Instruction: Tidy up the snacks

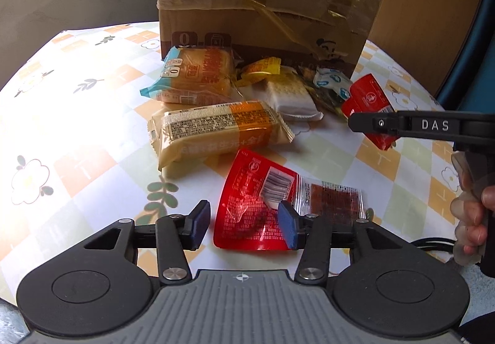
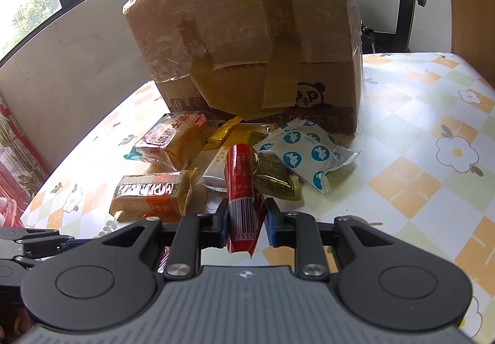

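Note:
Several snack packets lie on the flowered tablecloth in front of a taped cardboard box [image 1: 266,1]. My left gripper [image 1: 244,225] is open, its jaws over a red packet [image 1: 247,214] lying flat near me. My right gripper [image 2: 244,220] is shut on a second red packet [image 2: 239,189], held edge-on above the table; it also shows in the left wrist view [image 1: 368,99] behind the right gripper's finger [image 1: 386,124]. Bread packs [image 1: 198,78] [image 1: 216,130], a white cracker pack [image 1: 290,96], a yellow packet [image 1: 261,69] and a blue-dotted white packet [image 2: 309,155] lie by the box.
The cardboard box [image 2: 247,35] stands at the back of the table [image 2: 417,158]. A wooden panel [image 1: 433,4] rises at the right. A window and a wall are at the left in the right wrist view. An olive packet [image 2: 272,177] lies beside the dotted one.

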